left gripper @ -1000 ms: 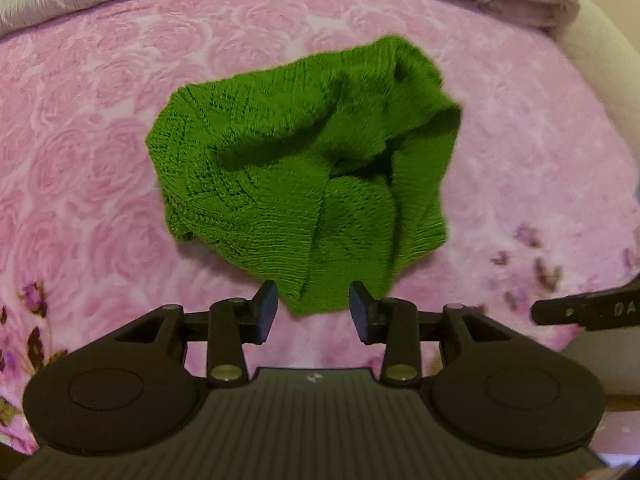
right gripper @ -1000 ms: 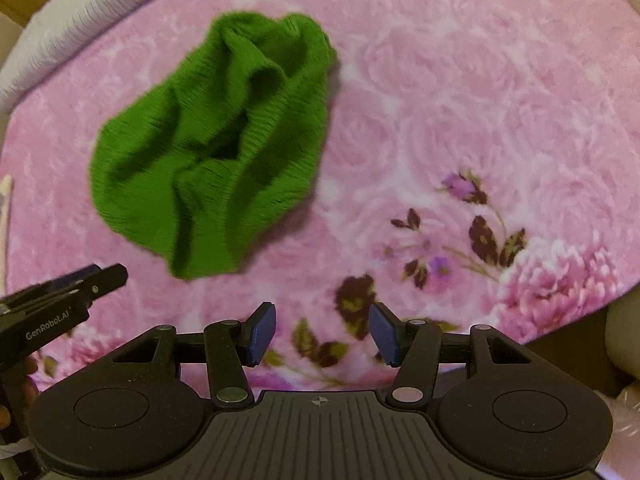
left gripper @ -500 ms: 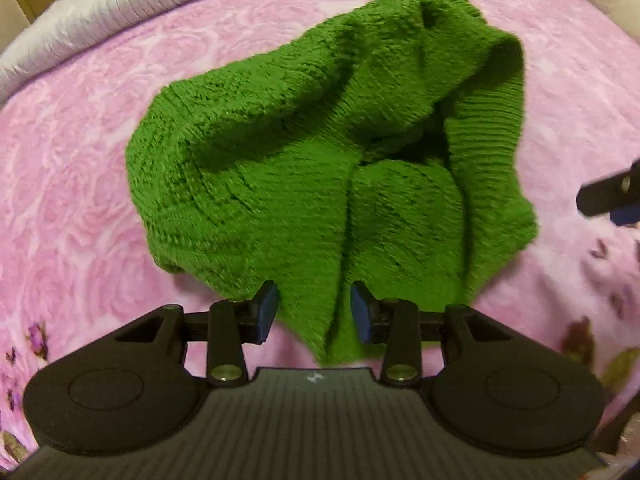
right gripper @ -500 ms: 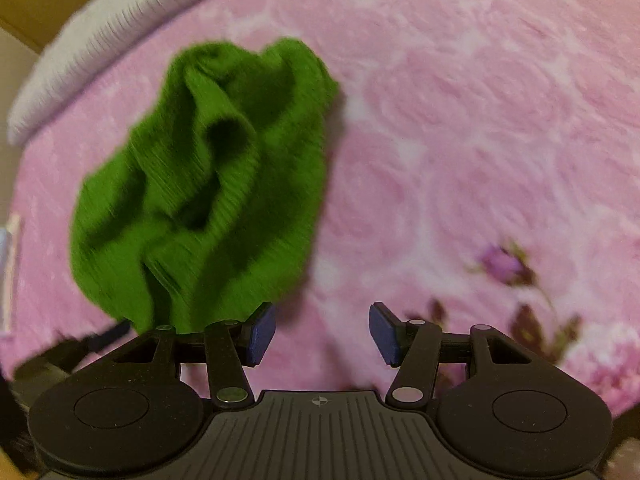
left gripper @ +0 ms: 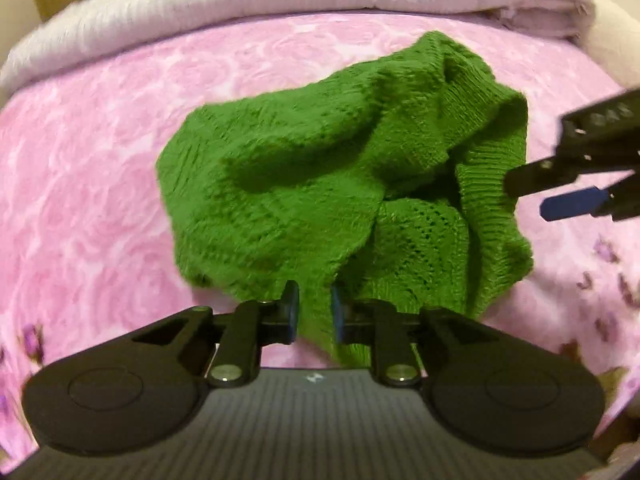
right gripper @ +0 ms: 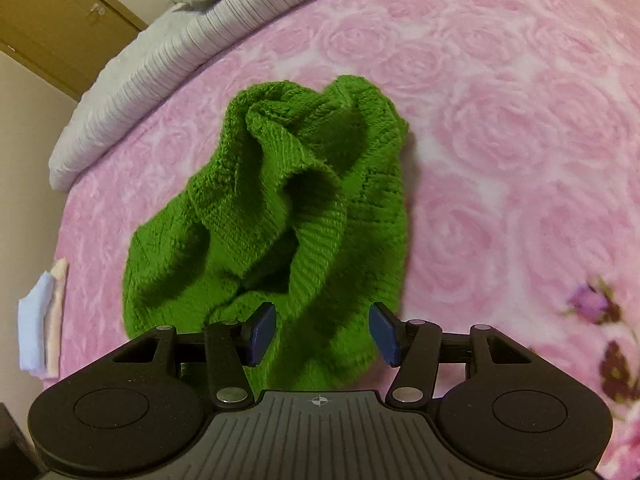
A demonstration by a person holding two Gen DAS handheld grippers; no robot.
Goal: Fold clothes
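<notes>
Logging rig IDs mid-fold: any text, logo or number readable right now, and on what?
Right gripper, its side in the left wrist view: white lettering, too blurred to read.
Left gripper body: small white logo, no legible letters.
Right gripper body, own view: small crosshair sign, no words.
Sweater, blanket: no text.

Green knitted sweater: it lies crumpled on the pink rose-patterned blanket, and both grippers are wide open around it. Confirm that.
Not quite. The green knitted sweater does lie crumpled on the pink rose-patterned blanket, but only the right gripper is wide open. The left wrist view shows the left gripper pinching the sweater's near edge.
</notes>
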